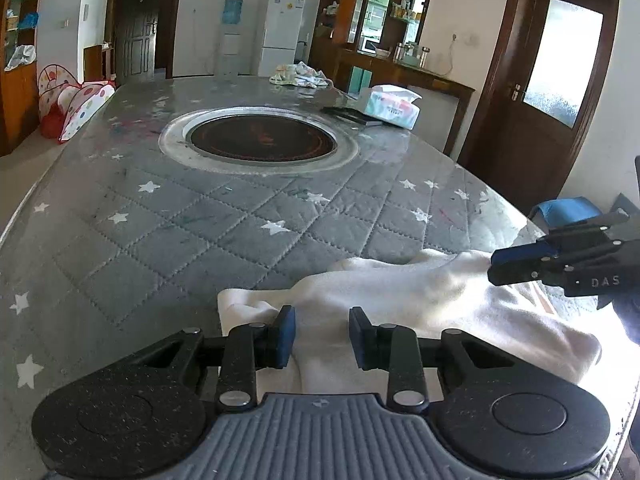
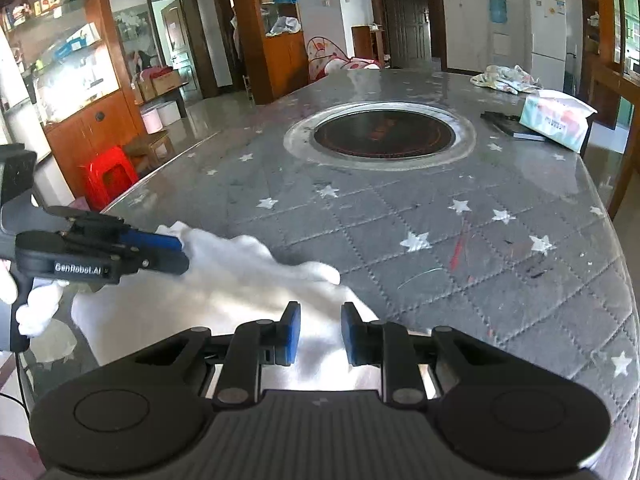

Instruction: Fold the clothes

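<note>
One white, soft fleecy garment (image 1: 400, 300) lies crumpled at the near edge of the long counter (image 1: 160, 220), which is covered by a grey quilted cloth with white stars under a clear sheet. The garment's outline is bunched, so its type cannot be told.

Two grippers are at work. The left gripper (image 1: 322, 336), black with blue pads, hangs just over the garment's near part with its jaws parted by a moderate gap; white fabric shows between the pads, but they do not pinch it. The right gripper (image 2: 320, 334) likewise stands with its jaws apart over the cloth at the near edge, holding nothing. In each wrist view the other gripper comes in from the side with its tips at a raised end of the garment; whether those tips touch the fabric cannot be told.

One round dark cooktop (image 1: 260, 140) with a silver ring is set in the middle of the counter. Toward the far right side lie one pack of tissues in pale wrapping (image 1: 394, 106) and one flat black object (image 1: 350, 114) just beside it. At the far edge sits one pile of patterned light clothing (image 1: 300, 75). One red plastic stool (image 2: 108, 178) stands on the floor off the counter's left side.
</note>
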A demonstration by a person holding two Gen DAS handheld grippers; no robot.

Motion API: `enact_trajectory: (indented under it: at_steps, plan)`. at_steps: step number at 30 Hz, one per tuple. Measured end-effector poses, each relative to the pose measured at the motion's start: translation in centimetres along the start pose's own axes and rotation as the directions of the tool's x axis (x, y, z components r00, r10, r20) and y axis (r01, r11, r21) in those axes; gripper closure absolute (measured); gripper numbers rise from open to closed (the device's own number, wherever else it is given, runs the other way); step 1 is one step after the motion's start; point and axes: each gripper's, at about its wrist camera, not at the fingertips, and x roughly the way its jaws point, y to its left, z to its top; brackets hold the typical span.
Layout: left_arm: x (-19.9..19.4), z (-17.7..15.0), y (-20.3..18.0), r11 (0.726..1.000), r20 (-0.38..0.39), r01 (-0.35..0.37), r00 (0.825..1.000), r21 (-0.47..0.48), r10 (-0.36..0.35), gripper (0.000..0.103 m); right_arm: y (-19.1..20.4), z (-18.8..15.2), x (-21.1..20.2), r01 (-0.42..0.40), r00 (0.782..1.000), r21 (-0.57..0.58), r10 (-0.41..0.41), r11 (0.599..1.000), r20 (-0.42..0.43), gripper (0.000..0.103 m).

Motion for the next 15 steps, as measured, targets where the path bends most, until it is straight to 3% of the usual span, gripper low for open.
enact_trajectory:
  at_steps: [4, 9, 15]
  plan:
    - [-0.3, 0.0, -0.3, 1.000, 0.003, -0.007, 1.000, 0.007, 0.007, 0.070, -0.5, -0.5, 0.3, 0.009, 1.000, -0.003, -0.009, 1.000, -0.025, 0.082]
    - [-2.4, -0.3, -1.2, 0.999, 0.033, -0.001, 0.999, 0.046, -0.001, 0.070, 0.6, -0.8, -3.1, -0.010, 1.000, -0.051, 0.011, 0.999, 0.009, 0.082]
    - [-5.7, -2.1, -2.9, 0.996, 0.060, 0.027, 0.998, 0.090, -0.033, 0.070, 3.1, -3.4, -5.9, -0.061, 0.998, -0.117, 0.058, 0.991, -0.026, 0.082]
